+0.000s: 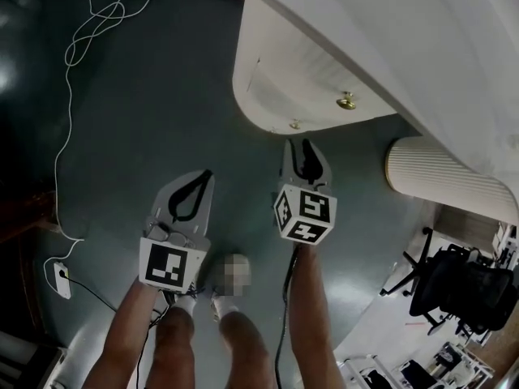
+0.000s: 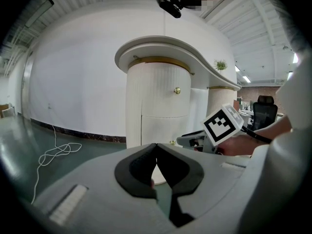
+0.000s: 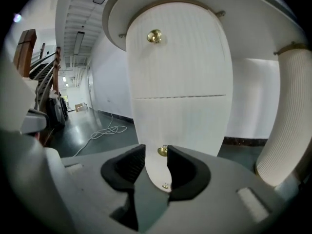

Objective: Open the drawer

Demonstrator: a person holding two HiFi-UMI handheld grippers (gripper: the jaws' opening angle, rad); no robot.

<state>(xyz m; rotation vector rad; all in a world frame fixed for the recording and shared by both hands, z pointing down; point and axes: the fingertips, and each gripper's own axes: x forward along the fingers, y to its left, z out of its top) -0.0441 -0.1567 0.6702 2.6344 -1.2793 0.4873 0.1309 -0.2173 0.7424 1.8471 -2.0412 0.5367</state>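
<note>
drawer (image 3: 195, 126): closed, flush in cabinet (image 3: 175, 62) front below the seam | right gripper (image 3: 156, 152): jaws part-way apart, holding nothing, gap lined up on lower knob (image 3: 162, 151) | left gripper (image 2: 156, 146): jaws together on nothing, back from cabinet | remaining: grip on knob, pull

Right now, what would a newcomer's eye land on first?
The white ribbed cabinet fills the right gripper view, with an upper brass knob near its top. The right gripper, jaws apart, frames the lower knob in its gap without gripping it. The left gripper hangs shut beside it, over a green floor with a loose white cable.
</note>
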